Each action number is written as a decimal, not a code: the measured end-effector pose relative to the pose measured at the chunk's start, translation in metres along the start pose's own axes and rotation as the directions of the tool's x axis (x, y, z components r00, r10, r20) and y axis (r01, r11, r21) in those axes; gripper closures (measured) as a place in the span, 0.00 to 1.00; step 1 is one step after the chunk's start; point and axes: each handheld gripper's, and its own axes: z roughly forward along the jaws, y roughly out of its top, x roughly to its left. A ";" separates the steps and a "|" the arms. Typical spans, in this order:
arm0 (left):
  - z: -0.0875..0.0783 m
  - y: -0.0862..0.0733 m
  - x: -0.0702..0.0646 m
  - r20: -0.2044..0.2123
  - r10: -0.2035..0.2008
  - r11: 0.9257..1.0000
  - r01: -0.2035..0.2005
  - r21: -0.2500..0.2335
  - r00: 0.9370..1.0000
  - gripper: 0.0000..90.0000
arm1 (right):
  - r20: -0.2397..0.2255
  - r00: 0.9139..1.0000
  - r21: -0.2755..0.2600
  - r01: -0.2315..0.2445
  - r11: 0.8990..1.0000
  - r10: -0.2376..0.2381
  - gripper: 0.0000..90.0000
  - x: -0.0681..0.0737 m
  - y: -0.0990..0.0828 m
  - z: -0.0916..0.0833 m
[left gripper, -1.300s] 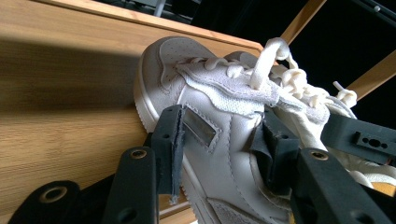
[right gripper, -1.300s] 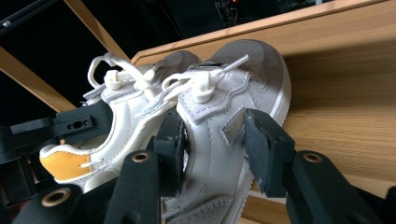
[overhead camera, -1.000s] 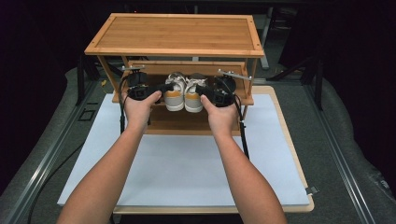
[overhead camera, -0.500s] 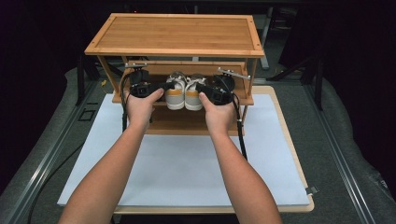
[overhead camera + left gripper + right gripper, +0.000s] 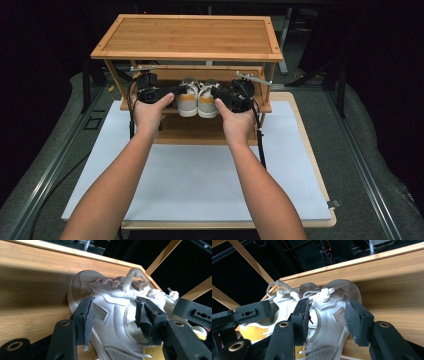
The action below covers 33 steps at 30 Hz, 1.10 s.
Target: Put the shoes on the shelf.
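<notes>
A desk covered by a white sheet carries a bamboo shoe rack of wooden slat-framed shelves, its broad top board bare and its middle shelf holding a pair of white sneakers with mustard-yellow heel tabs. The two shoes stand side by side, touching, near the middle of that shelf with their heels toward the person, whose forearms come in from the near edge of the desk. The left shoe sits between the jaws of the left gripper, which reaches in level from the left side; in the left gripper view its black padded jaws straddle the shoe's side panel, one pad lying close against the leather near the toe end and the other standing a little off the laces, so the jaws are wide apart and have just been opening, with the shoe between them but not pinched. The right shoe sits likewise between the jaws of the right gripper, which comes in from the right; in the right gripper view its pads flank the upper on either side with a visible gap at the outer pad, again spread wide and just opened further, the shoe resting on the shelf under its own weight. White laces lie knotted loosely on top of both shoes.
</notes>
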 end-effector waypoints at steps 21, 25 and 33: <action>-0.042 -0.013 0.004 0.053 0.057 0.998 -0.055 -0.038 0.997 0.79 | -0.068 0.993 0.027 0.104 0.994 -0.102 0.79 -0.011 -0.009 -0.039; -0.041 -0.019 0.007 0.049 0.078 0.997 -0.077 -0.017 0.996 0.86 | -0.087 0.992 0.051 0.098 0.994 -0.093 0.88 -0.014 -0.016 -0.034; -0.036 -0.029 0.015 0.033 0.076 0.997 -0.076 0.003 0.997 0.96 | -0.098 0.992 0.070 0.093 0.993 -0.086 0.93 -0.015 -0.024 -0.029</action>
